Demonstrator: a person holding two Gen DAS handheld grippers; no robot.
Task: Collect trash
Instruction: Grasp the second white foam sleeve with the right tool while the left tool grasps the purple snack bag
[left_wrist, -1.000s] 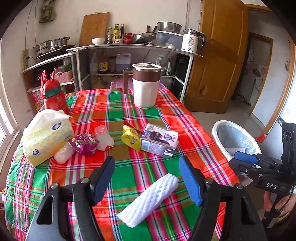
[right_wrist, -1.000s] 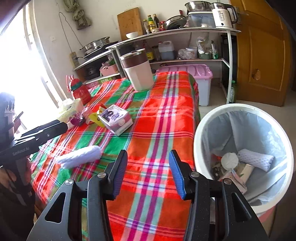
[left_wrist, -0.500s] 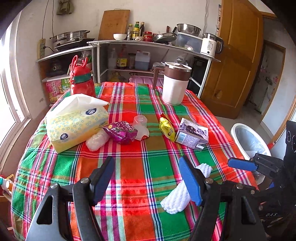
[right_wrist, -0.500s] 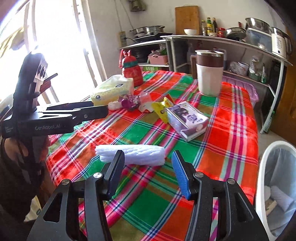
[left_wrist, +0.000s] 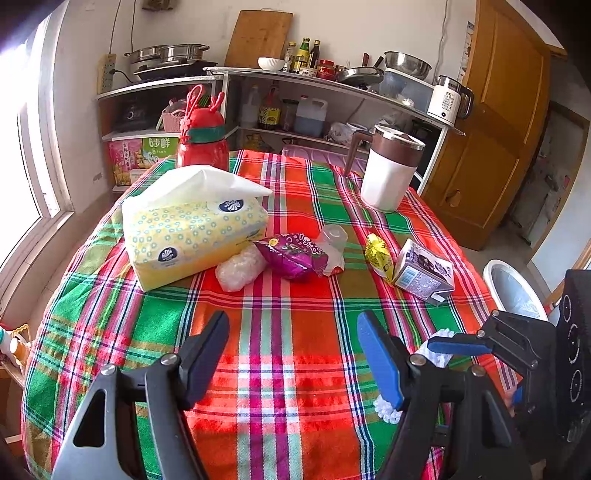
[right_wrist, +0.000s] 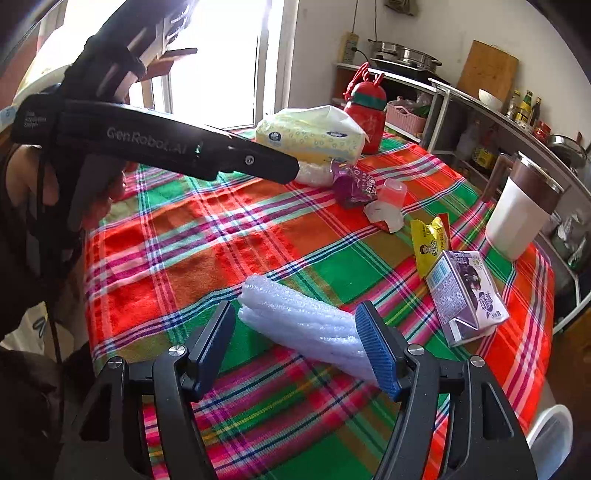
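Observation:
A white foam roll (right_wrist: 299, 321) lies on the plaid tablecloth (right_wrist: 207, 258) near its front edge. My right gripper (right_wrist: 295, 332) straddles it with its jaws opening; the left pad stands apart from the roll, whose right end is hidden behind the right pad. My left gripper (left_wrist: 293, 332) hovers open over bare cloth, nothing between its fingers, the roll (left_wrist: 439, 341) at its right. Farther back lie a purple wrapper (left_wrist: 291, 256), a clear cup (left_wrist: 332, 238), a yellow packet (left_wrist: 378, 254) and a purple carton (left_wrist: 423, 275). The white bin (left_wrist: 513, 291) stands off the table's right side.
A yellow tissue pack (left_wrist: 192, 229), a red bottle (left_wrist: 203, 144) and a white jug (left_wrist: 391, 173) stand on the table's far half. Kitchen shelves (left_wrist: 332, 85) and a wooden door (left_wrist: 498, 129) lie behind. A window is at the left.
My right gripper swung from over the bin to the table, came down around the foam roll, and its jaws widened. My left gripper slid left across the table, away from the roll.

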